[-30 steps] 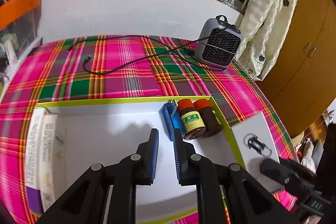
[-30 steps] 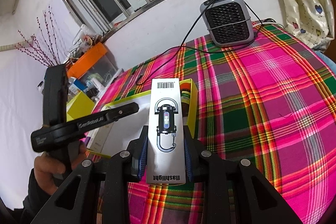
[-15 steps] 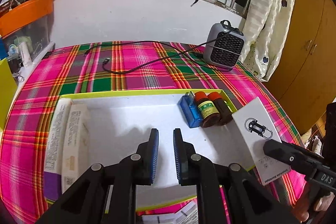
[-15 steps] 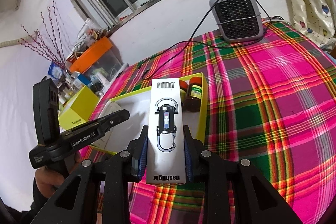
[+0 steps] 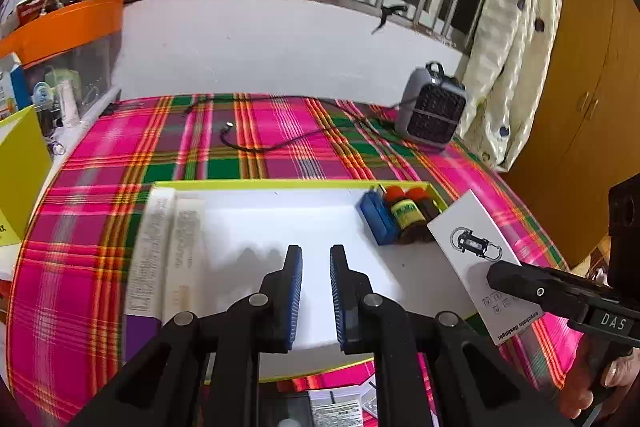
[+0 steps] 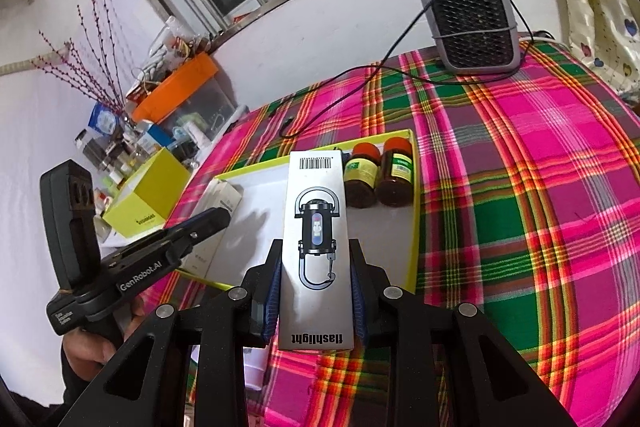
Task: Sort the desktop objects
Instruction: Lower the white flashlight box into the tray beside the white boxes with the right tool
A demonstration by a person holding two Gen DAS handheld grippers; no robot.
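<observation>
My right gripper [image 6: 316,259] is shut on a white flashlight box [image 6: 316,239] and holds it over the near right part of a shallow yellow-rimmed white tray [image 6: 416,211]. The same box [image 5: 476,255] shows at the right of the left wrist view. In the tray lie two brown bottles [image 5: 408,215] with red caps, a blue box [image 5: 376,221] beside them, and long white boxes [image 5: 168,251] at the left. My left gripper [image 5: 316,267] hovers above the tray's middle [image 5: 256,211], jaws slightly apart and empty.
A plaid cloth [image 5: 280,143] covers the table. A grey fan heater [image 5: 434,113] with a black cable [image 5: 276,143] stands at the back right. A yellow box [image 6: 148,199] and an orange-lidded bin [image 6: 180,91] with clutter stand at the left. Papers [image 5: 336,407] lie near the front edge.
My left gripper has pulled back and risen, so more of the tray and table shows. My right gripper has carried the flashlight box closer over the tray.
</observation>
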